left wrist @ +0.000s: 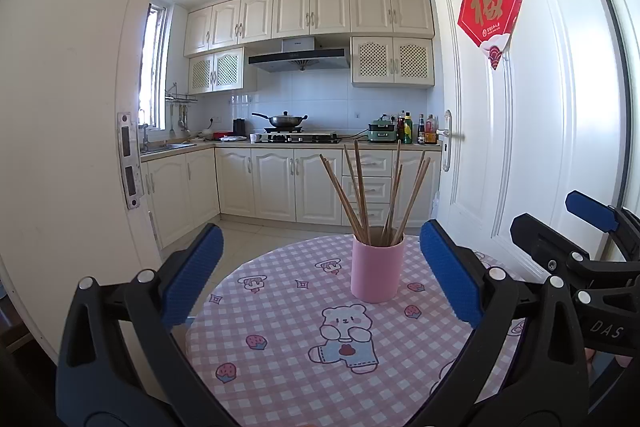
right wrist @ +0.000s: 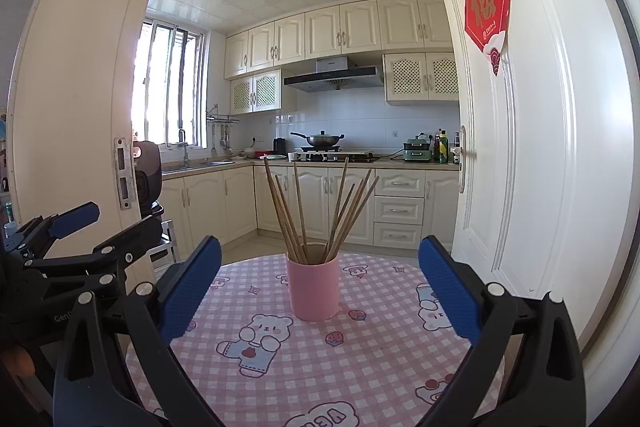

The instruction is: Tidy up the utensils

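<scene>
A pink cup (left wrist: 377, 270) stands upright on a round table with a pink checked cloth (left wrist: 280, 367). Several wooden chopsticks (left wrist: 362, 195) stand in it, fanned out. My left gripper (left wrist: 320, 259) is open and empty, held back from the cup on the near side. The right gripper shows at the right edge of the left wrist view (left wrist: 560, 223). In the right wrist view the cup (right wrist: 314, 287) and chopsticks (right wrist: 316, 211) stand ahead on the cloth (right wrist: 340, 367). My right gripper (right wrist: 320, 275) is open and empty. The left gripper (right wrist: 84, 227) shows at the left.
A white door (left wrist: 520, 147) with a red paper sign (left wrist: 492, 7) stands open close to the table on the right. A door frame (left wrist: 80, 107) stands to the left. Behind is a kitchen with cabinets, a stove and a wok (left wrist: 284, 121).
</scene>
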Tool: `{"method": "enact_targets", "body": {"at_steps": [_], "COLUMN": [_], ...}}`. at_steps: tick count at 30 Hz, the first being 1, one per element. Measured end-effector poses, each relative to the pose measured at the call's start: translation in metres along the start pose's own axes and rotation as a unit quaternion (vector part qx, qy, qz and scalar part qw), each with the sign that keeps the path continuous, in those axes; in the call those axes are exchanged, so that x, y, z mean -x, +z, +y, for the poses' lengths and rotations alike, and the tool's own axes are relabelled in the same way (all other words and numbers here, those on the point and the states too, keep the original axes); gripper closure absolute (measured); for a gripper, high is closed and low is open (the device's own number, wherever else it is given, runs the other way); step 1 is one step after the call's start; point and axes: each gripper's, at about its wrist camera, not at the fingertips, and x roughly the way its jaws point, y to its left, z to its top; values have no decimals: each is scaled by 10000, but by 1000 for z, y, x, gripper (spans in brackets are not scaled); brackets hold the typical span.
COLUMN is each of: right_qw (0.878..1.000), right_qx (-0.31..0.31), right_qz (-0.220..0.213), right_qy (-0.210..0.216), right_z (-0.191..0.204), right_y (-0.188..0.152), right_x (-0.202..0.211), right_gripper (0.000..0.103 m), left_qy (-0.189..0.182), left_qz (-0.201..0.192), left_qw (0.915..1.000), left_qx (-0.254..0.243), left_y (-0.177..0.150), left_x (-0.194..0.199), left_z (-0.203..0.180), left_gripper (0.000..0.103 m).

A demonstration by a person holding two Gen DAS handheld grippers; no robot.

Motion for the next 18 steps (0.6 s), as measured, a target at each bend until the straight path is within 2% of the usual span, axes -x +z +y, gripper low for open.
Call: {"method": "enact_targets", "body": {"at_steps": [18], "right_qw": [10000], "right_qx": [-17], "right_qz": [-6], "right_qy": [-4], "right_z": [-1], "right_y": [-2], "right_x": [-1], "right_gripper": [8], "left_qy": [29], "left_qz": [-28], "left_qw": [10000], "left_qx": [-25], "left_y": [0], "left_x": [0], "left_z": [-2], "left_gripper": [6]}}
